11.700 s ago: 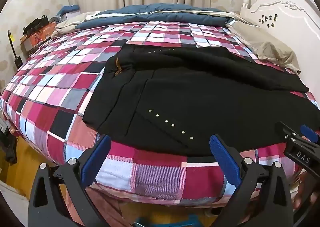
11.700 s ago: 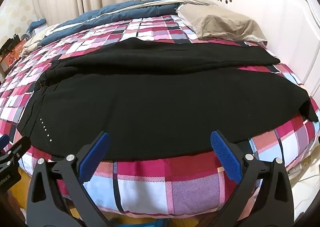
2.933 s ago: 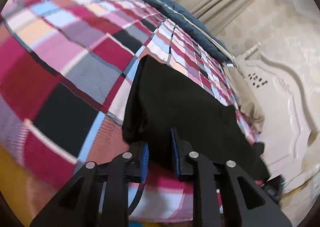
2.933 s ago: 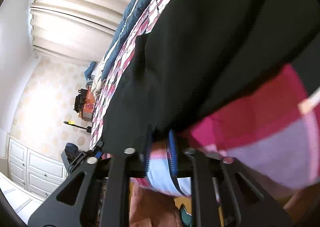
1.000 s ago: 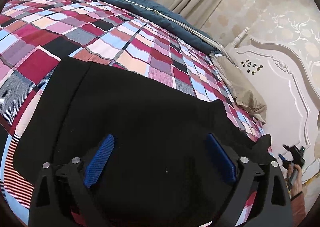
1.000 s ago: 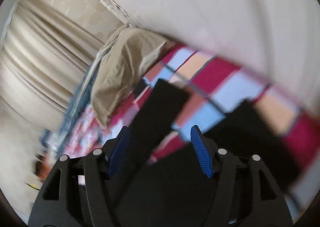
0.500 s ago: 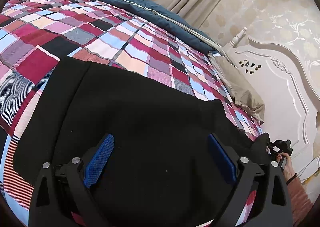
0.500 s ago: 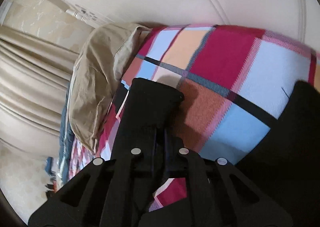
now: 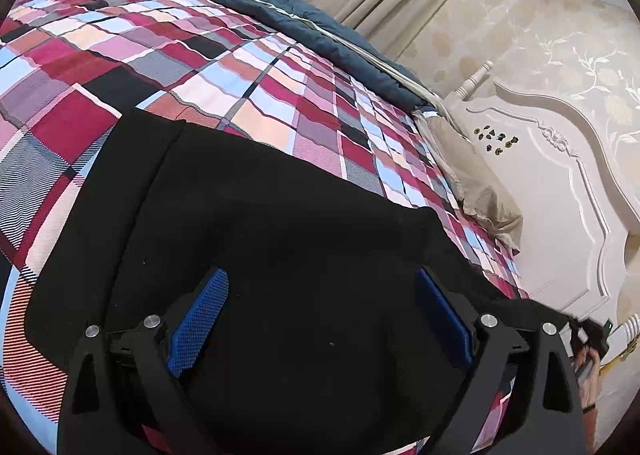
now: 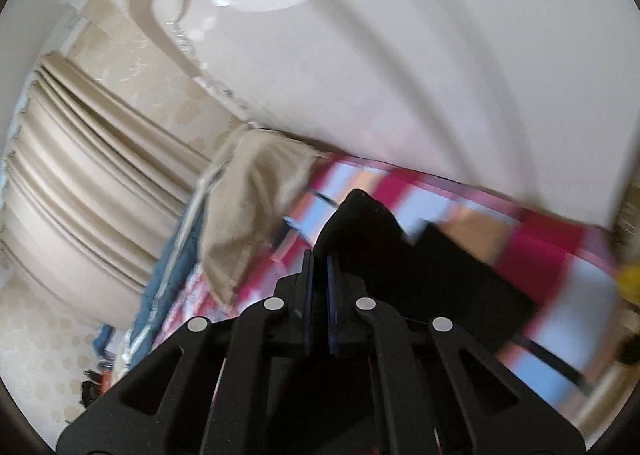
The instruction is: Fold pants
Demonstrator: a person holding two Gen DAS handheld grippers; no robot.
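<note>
The black pants [image 9: 280,223] lie folded lengthwise across the plaid bedspread [image 9: 200,67]. My left gripper [image 9: 320,315] is open, with its blue pads [image 9: 198,319] hovering just above the waist end of the pants and holding nothing. My right gripper [image 10: 319,255] is shut on the leg end of the black pants [image 10: 360,231] and lifts it off the bed near the headboard. In the left wrist view the right gripper [image 9: 592,335] shows small at the far right edge.
A white carved headboard [image 9: 560,183] stands at the right. A beige pillow [image 9: 480,191] and a folded blue duvet [image 9: 280,19] lie along the far side of the bed. Curtains [image 10: 80,159] hang behind.
My right gripper closed on the leg end of the pants and has lifted it up from the bed. My left gripper stays open above the waist end, almost unmoved.
</note>
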